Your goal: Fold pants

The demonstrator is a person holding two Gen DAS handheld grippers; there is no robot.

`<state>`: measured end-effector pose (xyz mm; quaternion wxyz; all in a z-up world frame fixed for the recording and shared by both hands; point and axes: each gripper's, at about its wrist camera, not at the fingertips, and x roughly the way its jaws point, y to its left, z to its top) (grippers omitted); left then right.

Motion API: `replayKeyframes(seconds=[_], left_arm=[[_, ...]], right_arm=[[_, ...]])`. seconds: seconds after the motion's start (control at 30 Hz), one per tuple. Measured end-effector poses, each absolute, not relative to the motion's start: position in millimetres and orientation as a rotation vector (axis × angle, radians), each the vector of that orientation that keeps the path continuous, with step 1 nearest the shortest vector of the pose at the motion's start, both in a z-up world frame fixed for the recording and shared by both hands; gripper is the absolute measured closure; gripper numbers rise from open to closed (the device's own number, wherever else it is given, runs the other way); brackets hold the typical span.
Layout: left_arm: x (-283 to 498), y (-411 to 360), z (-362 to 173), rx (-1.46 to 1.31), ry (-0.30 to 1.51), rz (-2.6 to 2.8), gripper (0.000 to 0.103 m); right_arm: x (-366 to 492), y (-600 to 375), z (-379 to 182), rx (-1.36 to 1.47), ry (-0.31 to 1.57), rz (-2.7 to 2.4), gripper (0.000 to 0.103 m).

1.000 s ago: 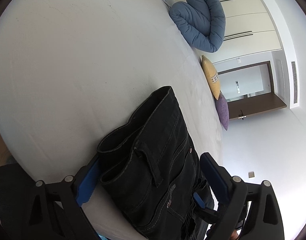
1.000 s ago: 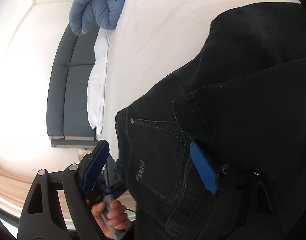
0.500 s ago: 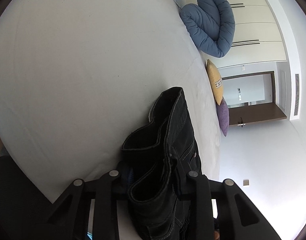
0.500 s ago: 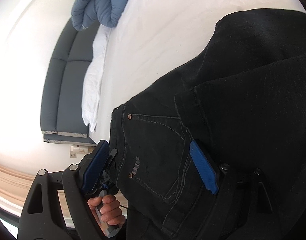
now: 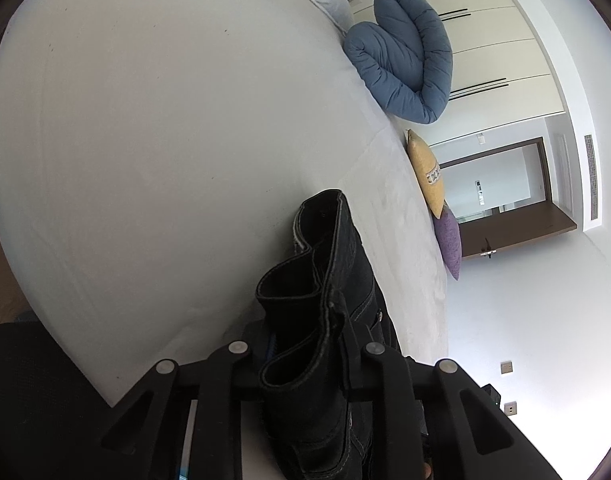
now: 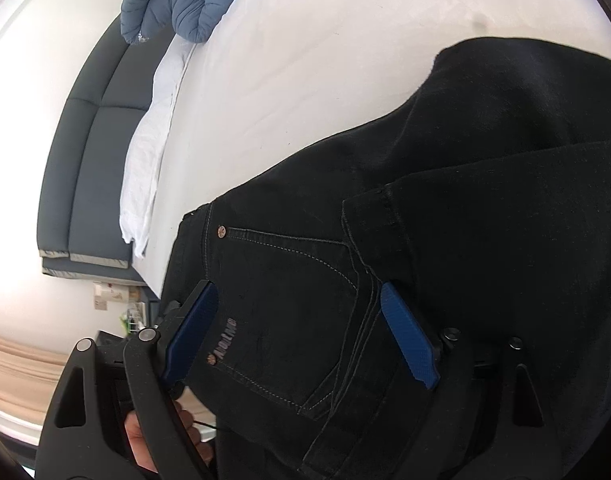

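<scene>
Black jeans [image 6: 445, 208] lie on a white bed [image 6: 305, 60], with the waistband end near the bed's edge. In the left wrist view my left gripper [image 5: 305, 360] is shut on the bunched waistband of the jeans [image 5: 329, 280], which stands up in folds between the fingers. In the right wrist view my right gripper [image 6: 301, 332] is open, its blue pads [image 6: 409, 336] on either side of the back pocket area, resting over the denim without pinching it.
A rolled blue duvet [image 5: 405, 52] lies at the head of the bed, with a yellow pillow [image 5: 425, 176] and a purple pillow [image 5: 449, 240] along the far edge. A dark headboard [image 6: 89, 152] and a white pillow [image 6: 149, 152] show in the right wrist view.
My left gripper has closed from open onto the waistband, bunching the denim upright. The right gripper stayed open and shifted slightly over the pocket area.
</scene>
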<state>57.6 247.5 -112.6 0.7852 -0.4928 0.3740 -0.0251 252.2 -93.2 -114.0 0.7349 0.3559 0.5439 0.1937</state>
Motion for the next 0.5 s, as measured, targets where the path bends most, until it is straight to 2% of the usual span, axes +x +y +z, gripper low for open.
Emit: replayKeyframes(seconds=[0.13, 0.27, 0.37, 0.5], left_arm=[[57.6, 243.0, -101.4, -1.039, 0.793, -0.062, 0.082], [59.8, 234.9, -77.1, -0.983, 0.763, -0.083, 0.089], [64.4, 218.9, -49.3, -0.914, 0.739, -0.115, 0.089], [72.7, 180.4, -12.8, -0.779, 0.716, -0.177, 0.089]], right_arm=[[249.9, -94.4, -115.2, 0.785, 1.182, 0.426, 0.019], [251.1, -103.6, -116.4, 0.867, 1.194, 0.431, 0.019], [251.1, -117.6, -113.1, 0.955, 1.214, 0.431, 0.019], [244.7, -140.6, -93.0, 0.931, 1.168, 0.474, 0.019]])
